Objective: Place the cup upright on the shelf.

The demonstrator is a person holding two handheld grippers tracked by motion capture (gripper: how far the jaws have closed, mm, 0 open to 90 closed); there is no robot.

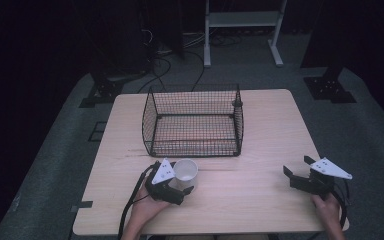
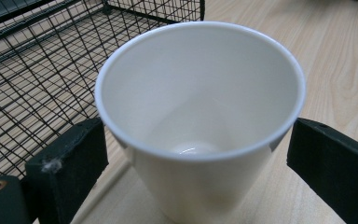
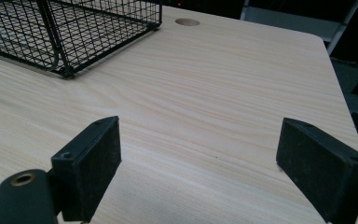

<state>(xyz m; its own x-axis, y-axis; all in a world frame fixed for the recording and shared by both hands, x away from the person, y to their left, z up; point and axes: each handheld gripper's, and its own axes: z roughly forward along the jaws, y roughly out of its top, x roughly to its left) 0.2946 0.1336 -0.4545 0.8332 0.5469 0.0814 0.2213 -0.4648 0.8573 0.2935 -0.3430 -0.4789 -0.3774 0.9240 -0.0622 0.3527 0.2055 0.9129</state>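
Observation:
A white paper cup (image 1: 185,170) stands upright and empty on the wooden table (image 1: 265,125), just in front of the wire basket (image 1: 192,120). My left gripper (image 1: 182,176) reaches around it from the near left. In the left gripper view the two black pads (image 2: 74,163) sit against opposite sides of the cup (image 2: 200,93) just under its rim. My right gripper (image 1: 297,166) rests near the table's front right corner. Its jaws (image 3: 198,149) are spread wide, with bare wood between them.
The black wire basket (image 3: 65,28) is empty and stands at the middle back of the table. A round cable hole (image 3: 187,22) lies beyond it. Dark floor, cables and a white stand (image 1: 242,30) lie behind the table.

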